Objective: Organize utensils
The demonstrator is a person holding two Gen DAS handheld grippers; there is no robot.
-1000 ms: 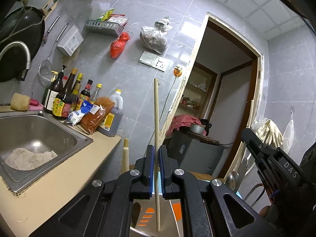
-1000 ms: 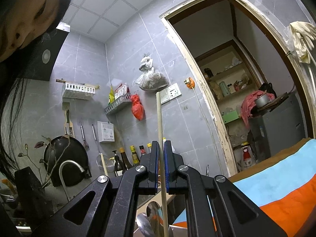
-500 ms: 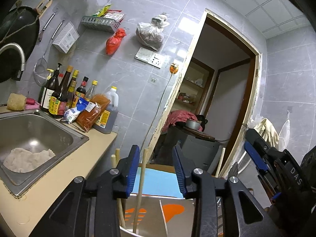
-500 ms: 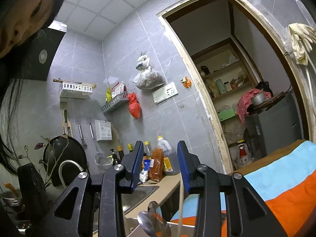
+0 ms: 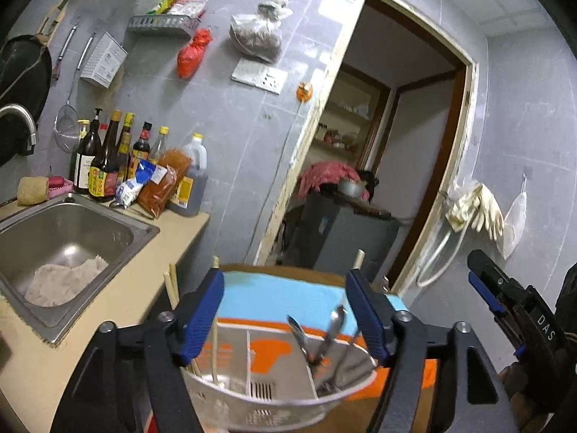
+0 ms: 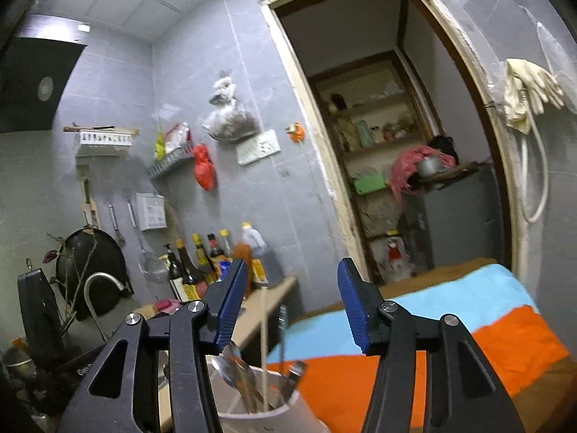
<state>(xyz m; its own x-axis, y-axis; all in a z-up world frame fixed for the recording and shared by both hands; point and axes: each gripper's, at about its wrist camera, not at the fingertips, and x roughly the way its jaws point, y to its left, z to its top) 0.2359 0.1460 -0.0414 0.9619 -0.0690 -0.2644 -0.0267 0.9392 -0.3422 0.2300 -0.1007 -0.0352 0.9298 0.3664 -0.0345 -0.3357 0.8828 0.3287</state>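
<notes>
A white divided utensil holder point(image 5: 274, 400) stands below my left gripper point(image 5: 285, 314), which is open and empty above it. Wooden chopsticks point(image 5: 215, 339) stand in its left compartment and metal spoons point(image 5: 324, 339) lean in its right one. My right gripper point(image 6: 292, 306) is open and empty above the same holder point(image 6: 259, 415), where a chopstick point(image 6: 265, 342) and spoons point(image 6: 234, 371) stick up. The right gripper also shows at the right edge of the left wrist view point(image 5: 505, 299).
A steel sink point(image 5: 65, 238) with a white cloth sits in the beige counter point(image 5: 29, 361) at left. Sauce bottles point(image 5: 108, 158) line the tiled wall. A blue and orange cloth point(image 6: 432, 339) covers the surface behind the holder. A doorway point(image 6: 396, 144) opens beyond.
Both grippers were each shut on a chopstick a second ago. Both have opened wide, and the chopsticks have dropped into the holder.
</notes>
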